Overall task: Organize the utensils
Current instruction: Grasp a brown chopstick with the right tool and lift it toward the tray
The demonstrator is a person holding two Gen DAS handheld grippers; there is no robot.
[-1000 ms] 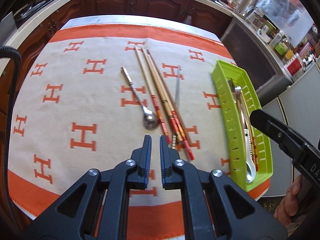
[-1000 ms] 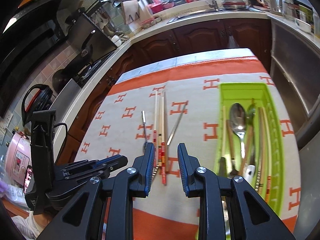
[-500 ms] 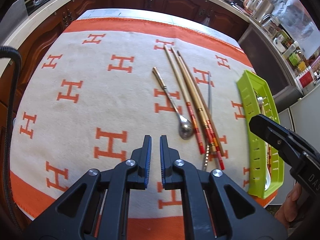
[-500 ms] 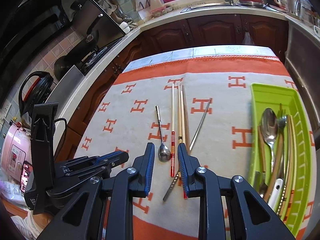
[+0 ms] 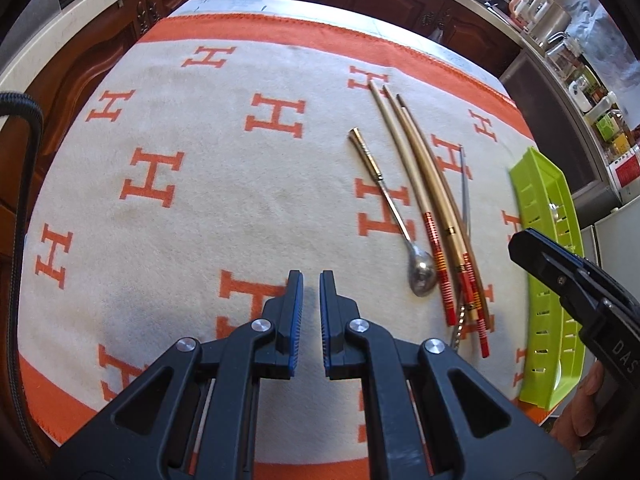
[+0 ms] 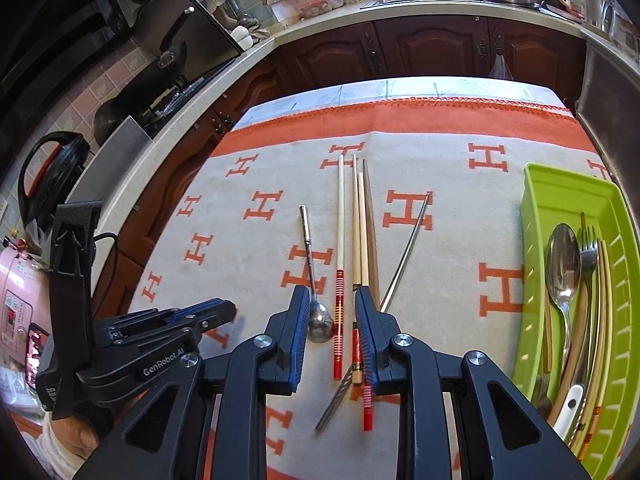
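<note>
A small metal spoon (image 6: 318,312) (image 5: 420,276), several wooden chopsticks with red-banded ends (image 6: 340,264) (image 5: 434,240) and a thin metal stick (image 6: 404,256) lie side by side on the orange-and-cream cloth (image 5: 200,208). A green slotted tray (image 6: 572,196) (image 5: 548,304) at the right holds a large spoon (image 6: 562,272), a fork and more chopsticks. My right gripper (image 6: 332,320) is open and empty, hovering over the spoon bowl and chopstick ends. My left gripper (image 5: 311,300) is nearly closed and empty, left of the spoon.
The cloth covers a table ringed by dark wood cabinets (image 6: 432,48) and a pale counter. A stove with pans (image 6: 176,56) is at the left, and a pink cooker (image 6: 16,296) is near the left hand. Jars and kettles (image 5: 560,32) crowd the right counter.
Both grippers have moved left over the cloth. The right gripper now sits above the loose spoon and chopsticks and its jaws have opened wider. The left gripper's jaws are unchanged.
</note>
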